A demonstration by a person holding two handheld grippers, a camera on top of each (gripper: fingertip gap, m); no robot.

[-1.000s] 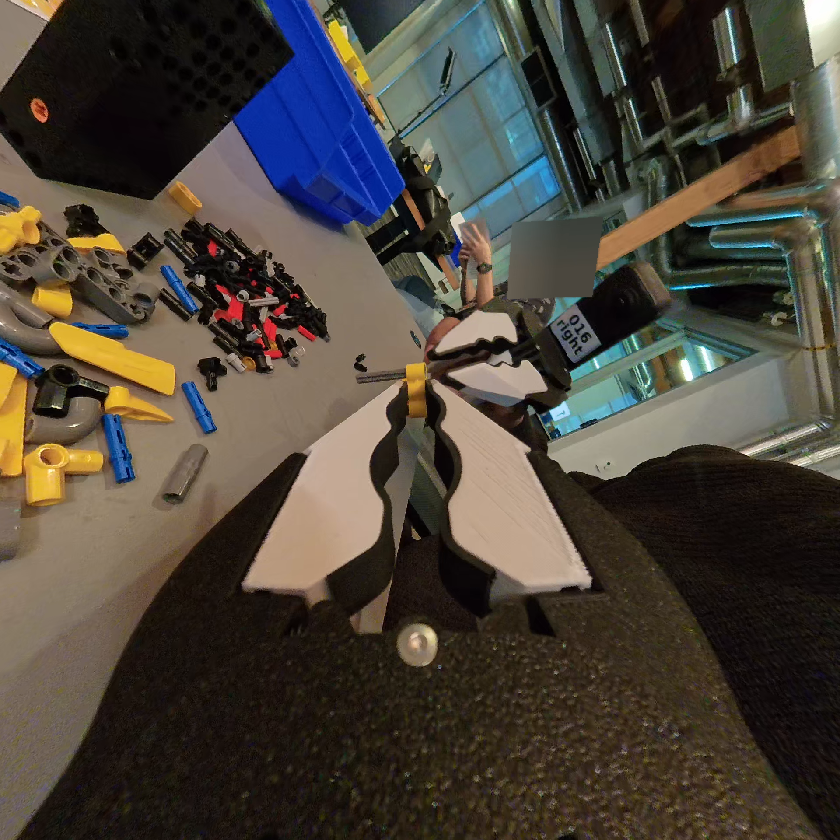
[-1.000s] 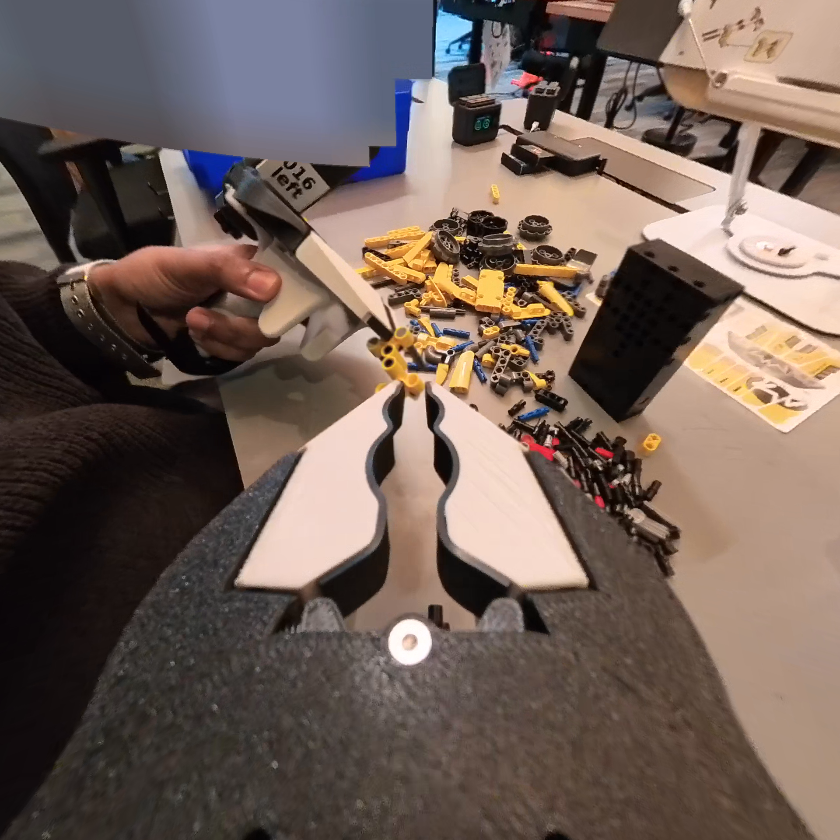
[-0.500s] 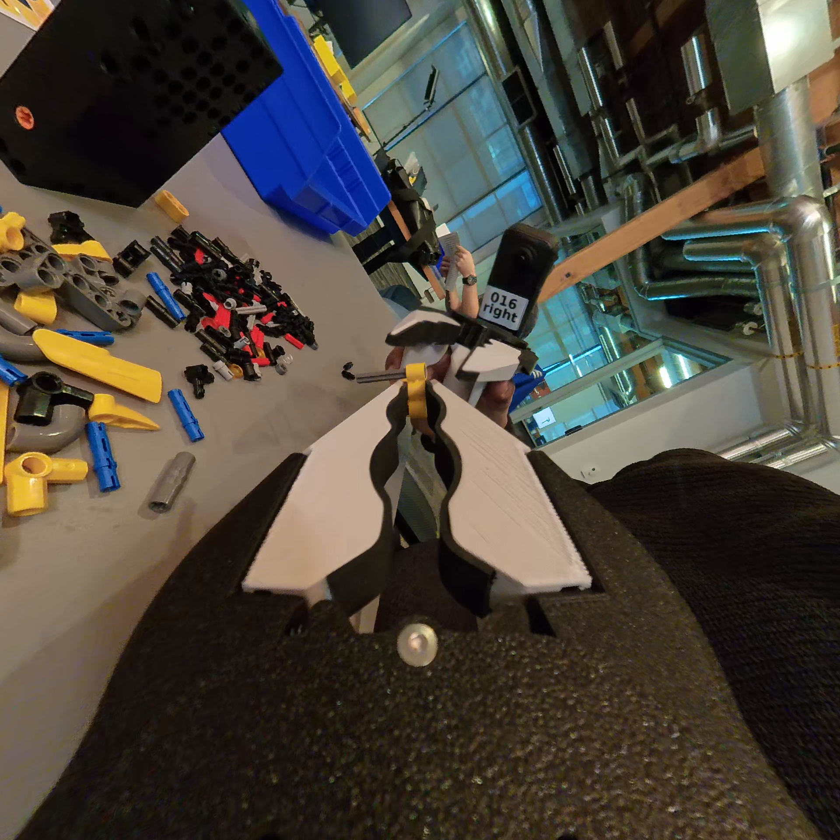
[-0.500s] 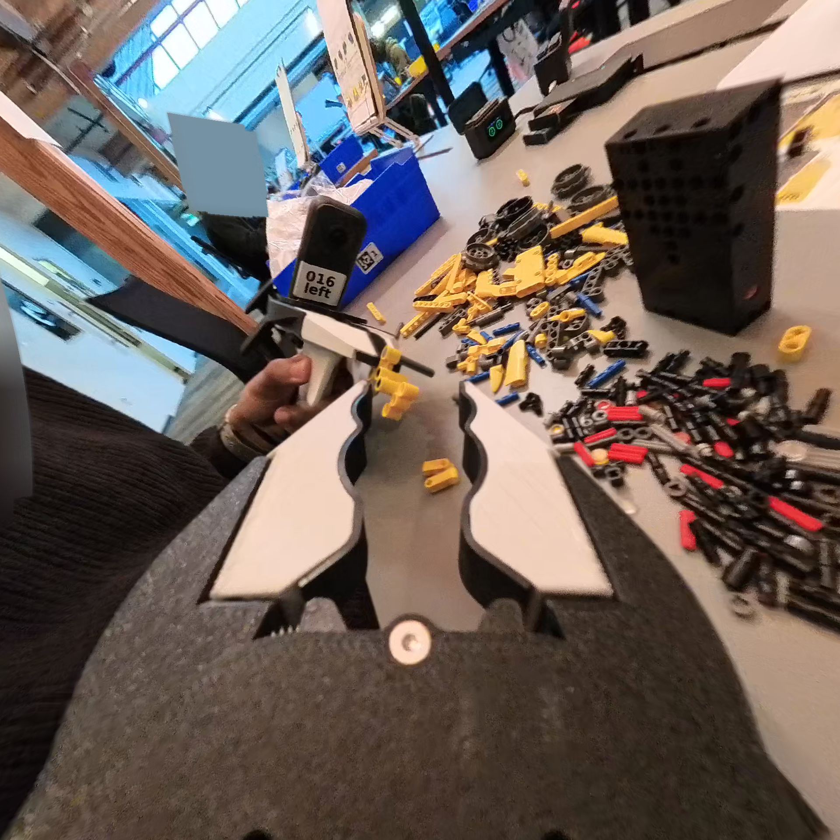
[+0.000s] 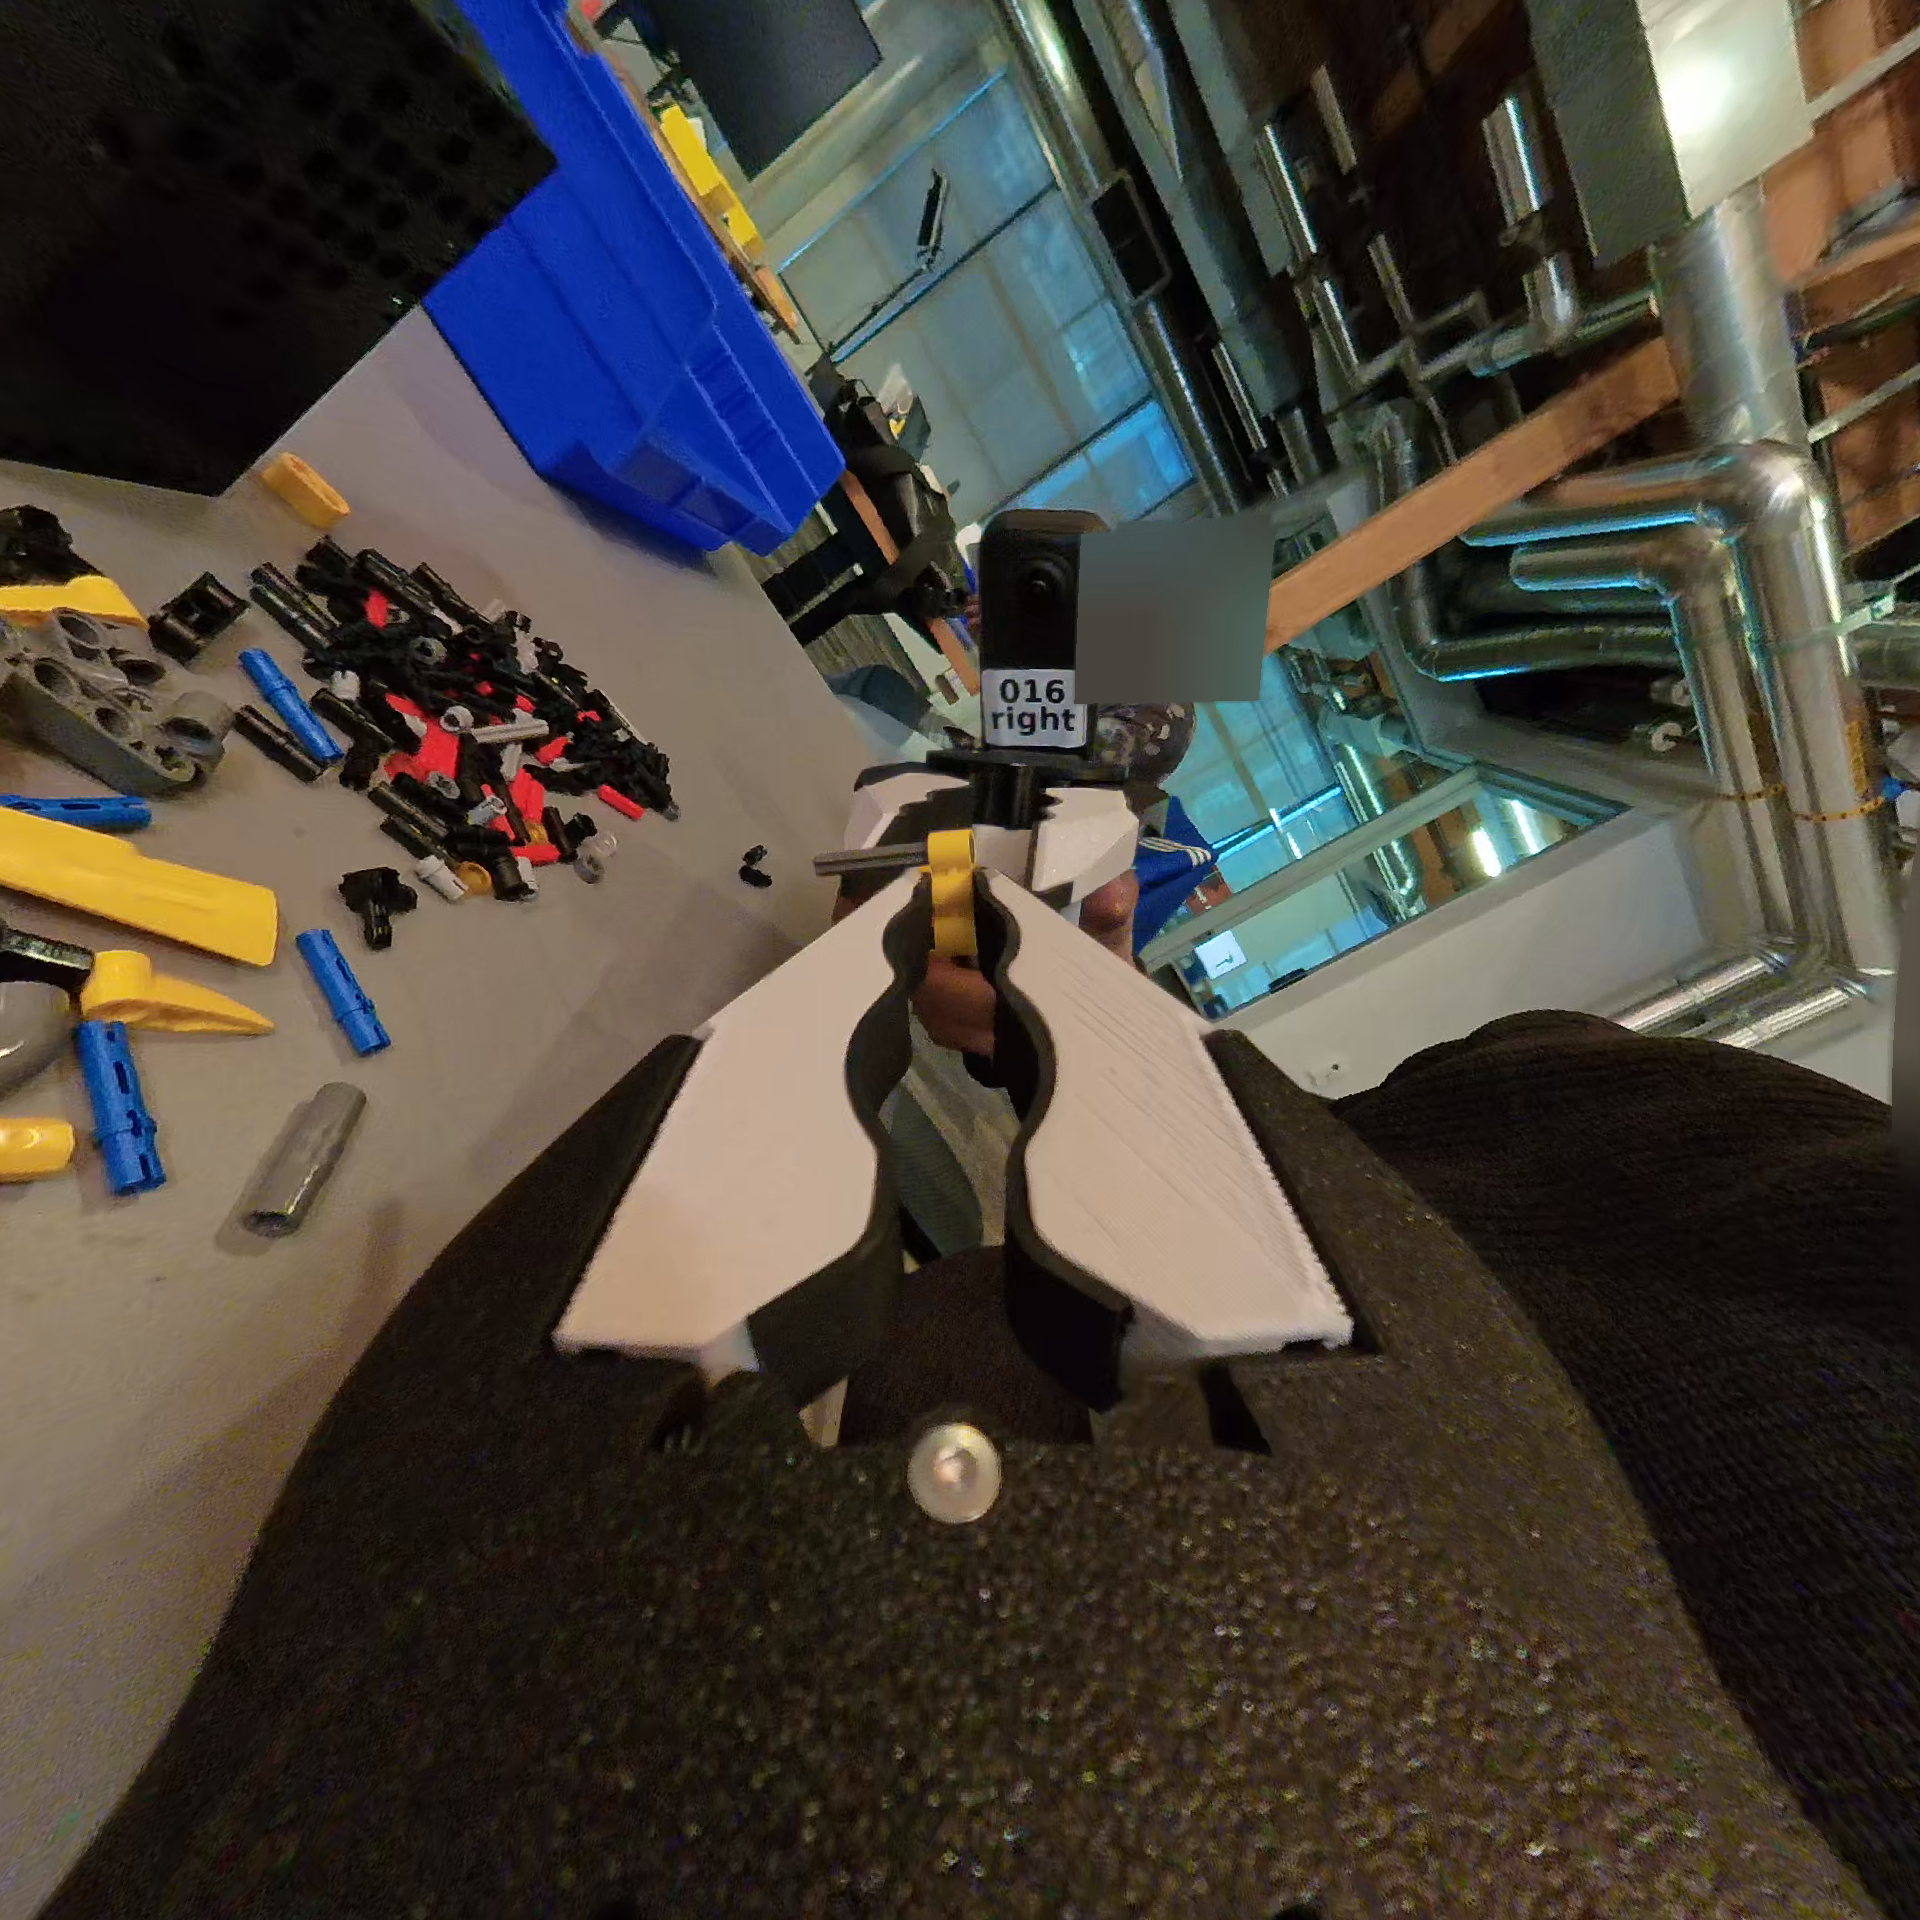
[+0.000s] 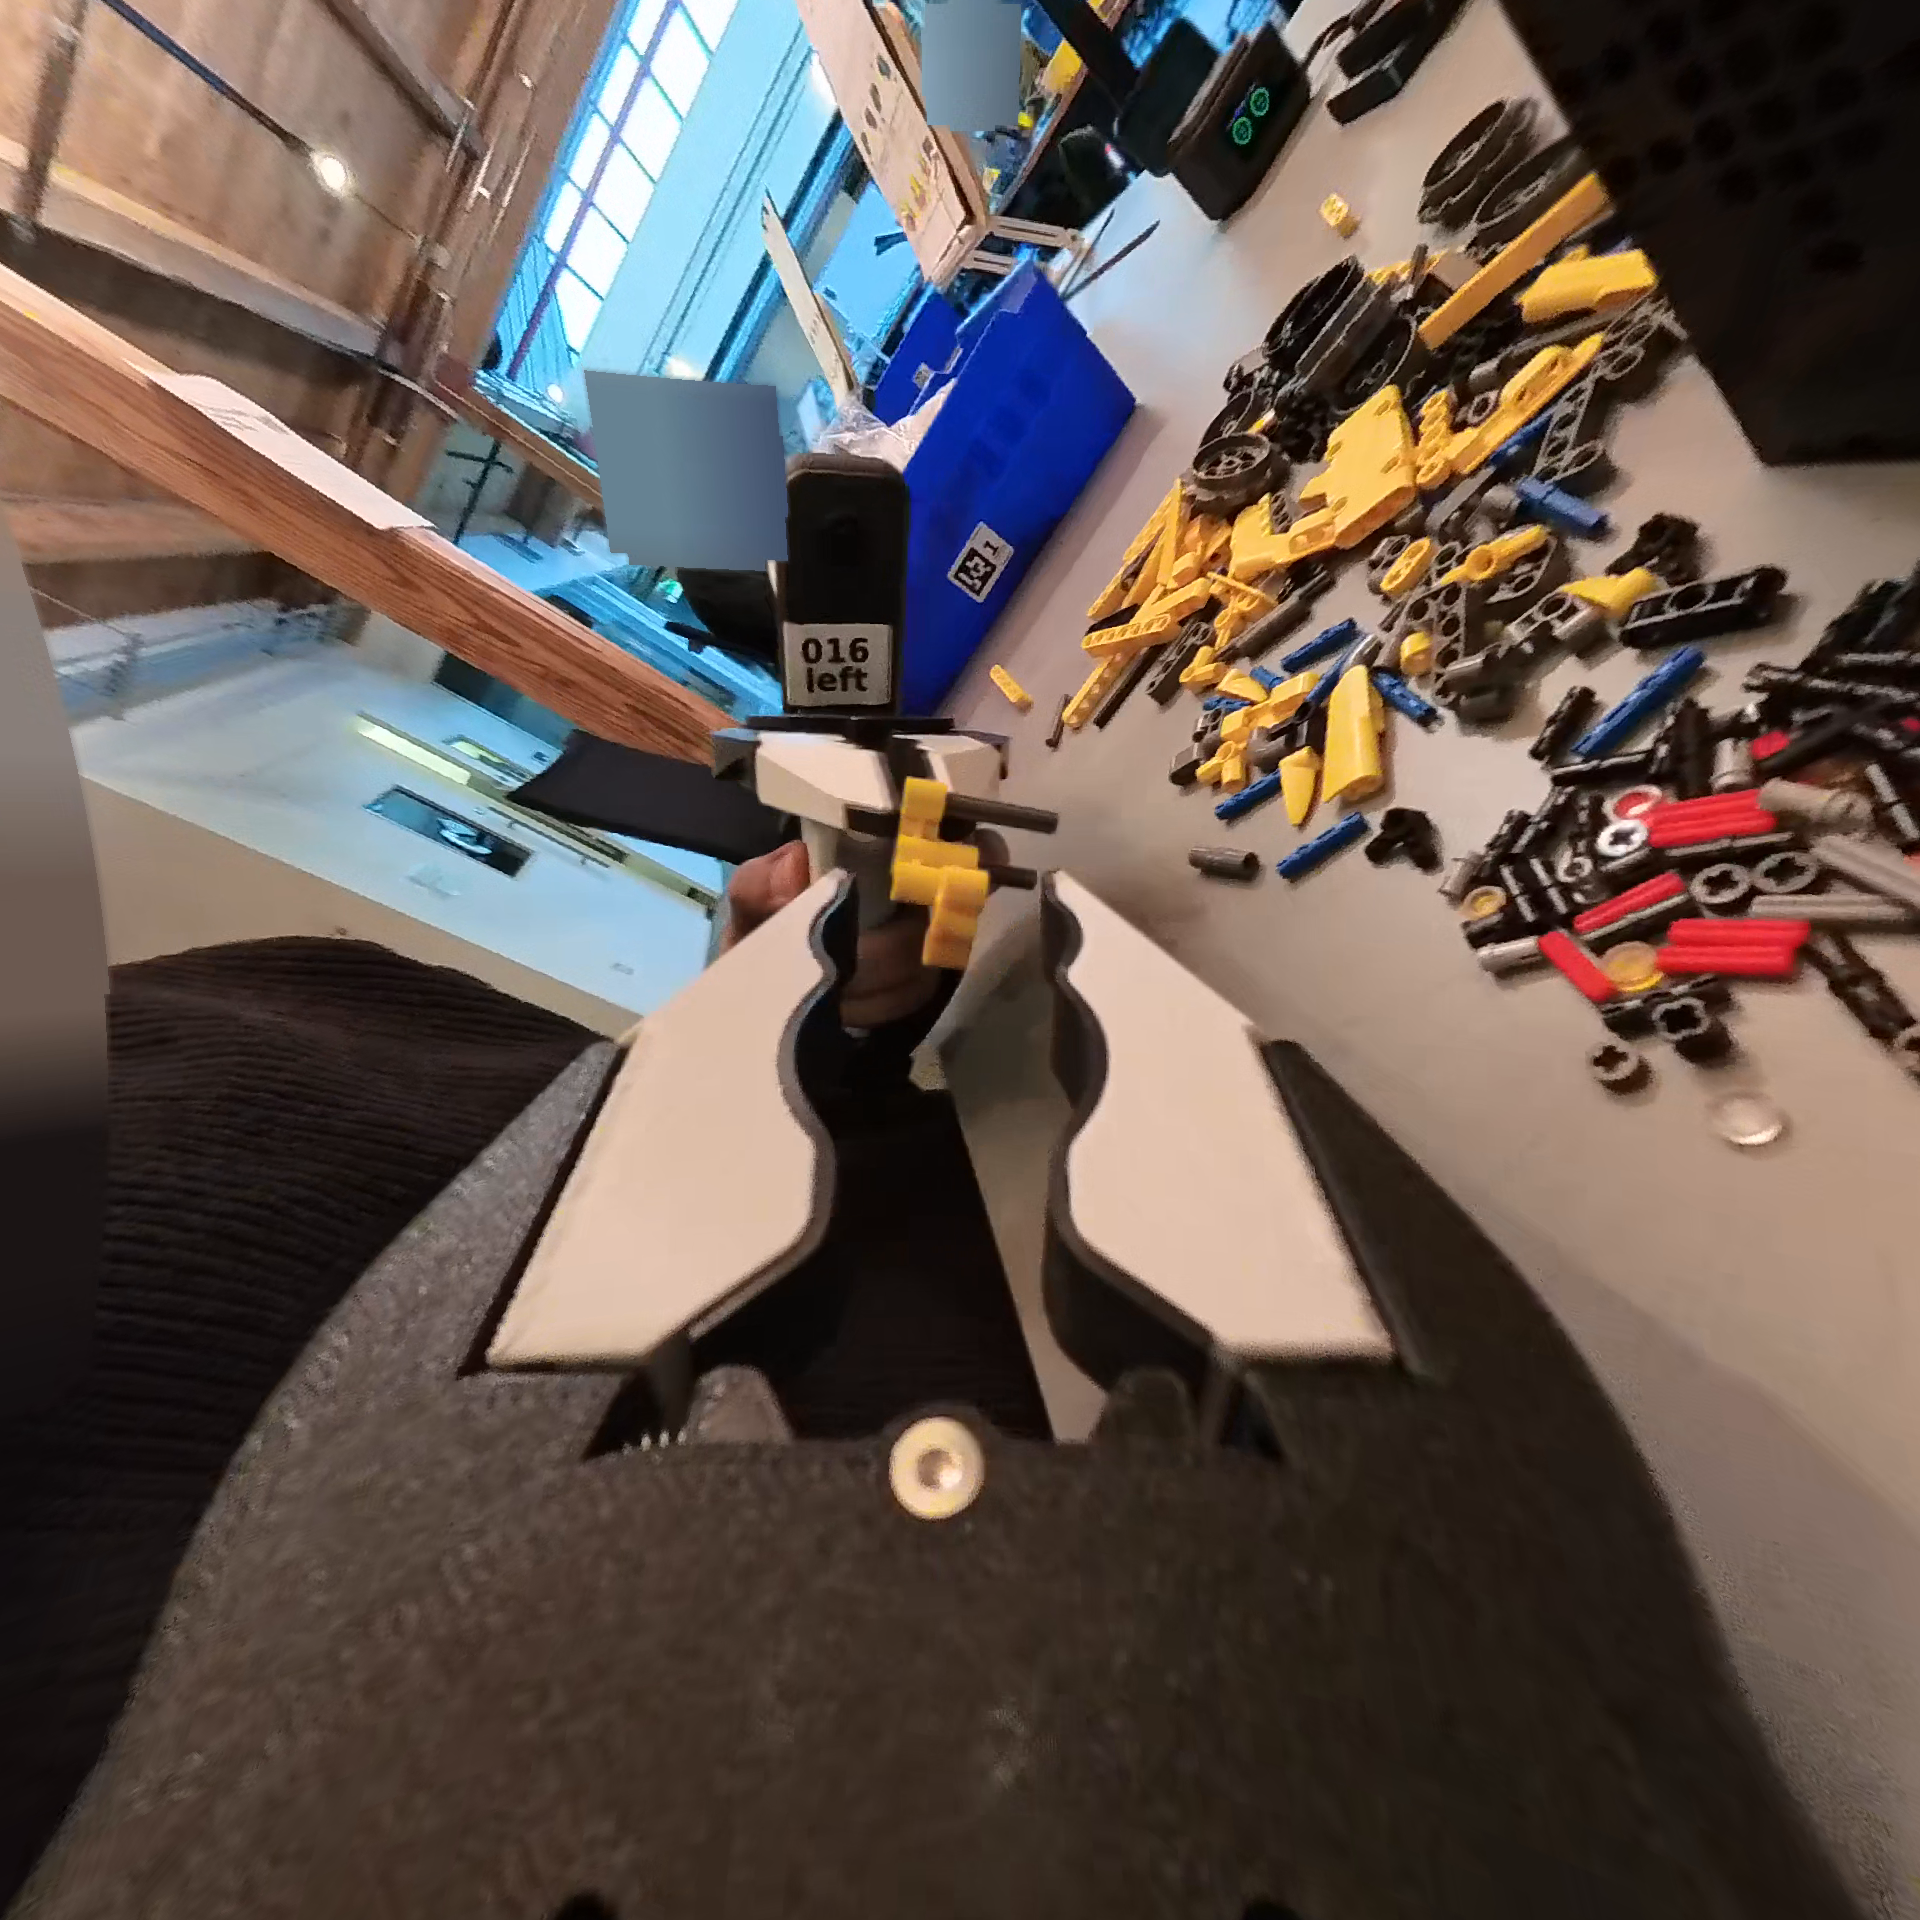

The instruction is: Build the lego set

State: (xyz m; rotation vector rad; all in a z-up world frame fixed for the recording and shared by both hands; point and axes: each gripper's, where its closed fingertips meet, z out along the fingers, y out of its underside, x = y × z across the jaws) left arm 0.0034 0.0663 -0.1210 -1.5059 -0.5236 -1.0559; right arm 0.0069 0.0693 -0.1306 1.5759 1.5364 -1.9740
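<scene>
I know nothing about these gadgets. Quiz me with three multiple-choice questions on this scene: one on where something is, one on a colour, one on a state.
1. Where is the yellow piece with dark pins?
A. on the table
B. between the left gripper's fingers
C. in the blue bin

2. What colour are the pins mixed into the black pile?
A. red
B. green
C. pink

3. How is the right gripper?
A. shut on a wheel
B. shut on a pin
C. open, holding nothing

Answers:
1 B, the left fingers pinch it in the air.
2 A, red pins lie among the black ones.
3 C, a wide gap shows between its fingers.
</scene>
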